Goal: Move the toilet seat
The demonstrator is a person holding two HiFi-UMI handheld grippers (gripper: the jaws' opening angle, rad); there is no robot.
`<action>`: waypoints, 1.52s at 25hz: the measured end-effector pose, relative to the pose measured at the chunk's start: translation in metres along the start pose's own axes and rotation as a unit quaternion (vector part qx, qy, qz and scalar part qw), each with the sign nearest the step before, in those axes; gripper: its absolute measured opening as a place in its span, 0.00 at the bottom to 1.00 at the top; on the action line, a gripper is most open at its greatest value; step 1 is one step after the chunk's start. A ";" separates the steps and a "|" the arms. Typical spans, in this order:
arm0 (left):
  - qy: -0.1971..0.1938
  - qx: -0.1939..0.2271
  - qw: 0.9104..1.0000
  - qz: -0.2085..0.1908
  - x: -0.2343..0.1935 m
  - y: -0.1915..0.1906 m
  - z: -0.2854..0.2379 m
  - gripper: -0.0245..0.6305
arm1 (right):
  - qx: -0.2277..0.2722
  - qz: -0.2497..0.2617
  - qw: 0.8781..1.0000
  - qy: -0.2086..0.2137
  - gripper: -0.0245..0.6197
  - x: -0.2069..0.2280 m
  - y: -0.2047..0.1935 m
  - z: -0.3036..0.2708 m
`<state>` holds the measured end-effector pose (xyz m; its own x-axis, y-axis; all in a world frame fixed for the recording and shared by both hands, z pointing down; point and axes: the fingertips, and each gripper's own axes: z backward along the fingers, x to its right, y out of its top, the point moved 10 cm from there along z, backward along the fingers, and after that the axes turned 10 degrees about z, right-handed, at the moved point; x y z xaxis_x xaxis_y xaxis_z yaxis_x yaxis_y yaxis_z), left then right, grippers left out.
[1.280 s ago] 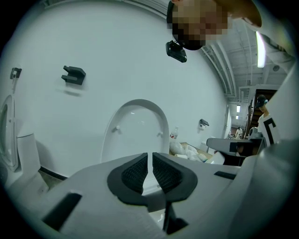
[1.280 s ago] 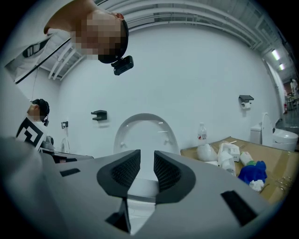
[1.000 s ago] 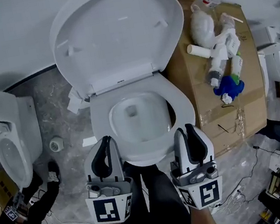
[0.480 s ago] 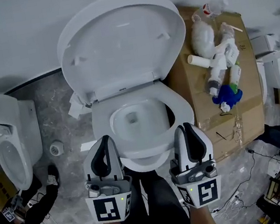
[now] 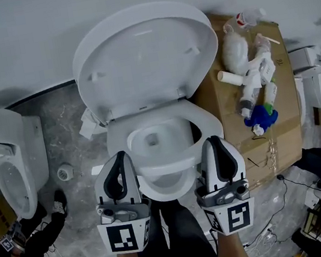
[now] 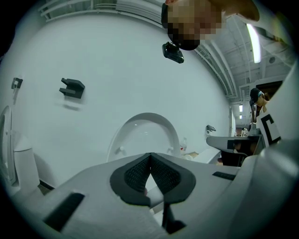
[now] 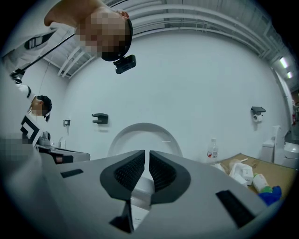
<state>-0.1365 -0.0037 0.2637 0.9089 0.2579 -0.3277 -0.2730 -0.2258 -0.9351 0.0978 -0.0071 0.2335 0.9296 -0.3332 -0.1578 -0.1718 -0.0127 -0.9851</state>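
A white toilet stands in the middle of the head view, its lid (image 5: pixel 142 54) raised against the wall and its seat ring (image 5: pixel 207 122) lying flat on the bowl. Both grippers hover side by side at the bowl's front. My left gripper (image 5: pixel 116 158) is shut and empty, its tips over the seat's front left. My right gripper (image 5: pixel 214 140) is over the front right, its jaws closing with a thin gap and nothing between them. The left gripper view looks past the shut left gripper (image 6: pixel 150 156) to the lid (image 6: pixel 145 133). The right gripper (image 7: pixel 147 153) likewise faces the lid (image 7: pixel 145 135).
A flat cardboard box (image 5: pixel 231 113) right of the toilet carries bottles (image 5: pixel 250 79) and a blue object (image 5: pixel 262 115). Another toilet (image 5: pixel 8 162) stands at the left, a third (image 5: pixel 316 77) at the right. A tape roll (image 5: pixel 65 171) lies on the floor. Another person's legs (image 5: pixel 38 237) show lower left.
The toilet has slid lower in the head view, so both grippers now reach a little further over the bowl's front. Neither gripper has taken hold of anything.
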 end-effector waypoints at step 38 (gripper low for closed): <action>-0.007 0.043 0.999 -0.032 -0.028 0.030 -0.069 0.05 | 0.044 0.004 0.998 0.046 0.08 0.027 0.012 -0.094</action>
<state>-0.1483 -0.0821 0.2545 0.9205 0.2831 -0.2692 -0.2422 -0.1271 -0.9619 0.0897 -0.1051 0.2241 0.8933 -0.4187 -0.1631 -0.1464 0.0721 -0.9866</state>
